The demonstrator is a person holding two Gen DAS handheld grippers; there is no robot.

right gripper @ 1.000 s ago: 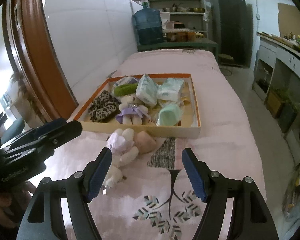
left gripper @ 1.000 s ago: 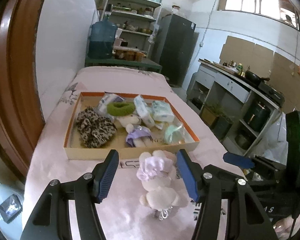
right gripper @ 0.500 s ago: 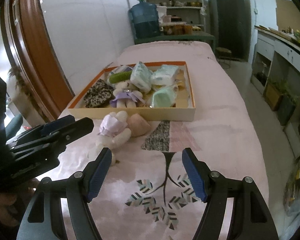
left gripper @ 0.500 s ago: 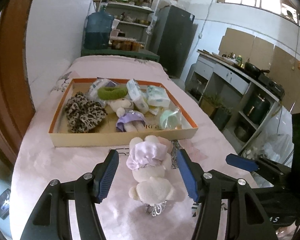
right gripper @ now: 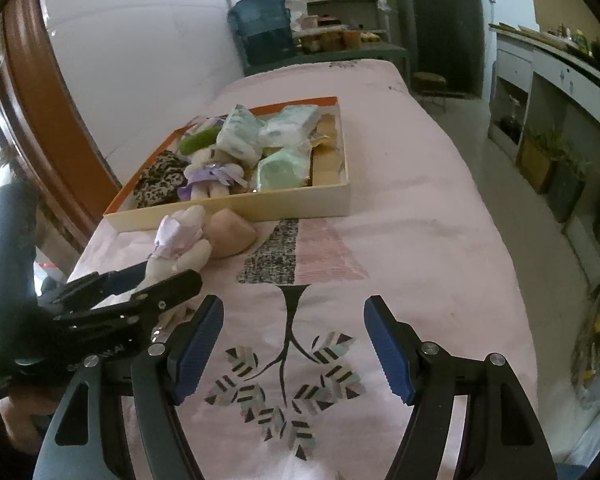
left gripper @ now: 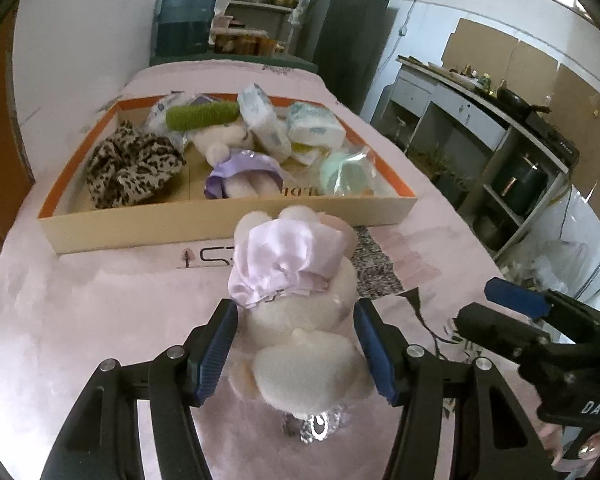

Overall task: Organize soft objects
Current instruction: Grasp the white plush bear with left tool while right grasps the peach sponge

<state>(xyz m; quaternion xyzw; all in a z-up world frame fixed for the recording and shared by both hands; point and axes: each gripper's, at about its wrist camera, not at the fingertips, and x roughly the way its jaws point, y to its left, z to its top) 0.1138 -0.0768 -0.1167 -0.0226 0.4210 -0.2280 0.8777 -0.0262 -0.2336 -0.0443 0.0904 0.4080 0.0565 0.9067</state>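
On pink tablecloth (right gripper: pixel 420 240), just in front of the box (left gripper: pixel 228 220), lies a plush toy (left gripper: pixel 300 312) w/ lilac dress, next to a peach pad (right gripper: pixel 232 232). My left claw (left gripper: pixel 296 356) is spread, toy's head btwn the pads, no squeeze seen. My right claw (right gripper: pixel 292 348) spread wide over the cloth, nothing in it. Box holds leopard cloth (left gripper: pixel 132 168), green roll (left gripper: pixel 202 114), another plush, packets.
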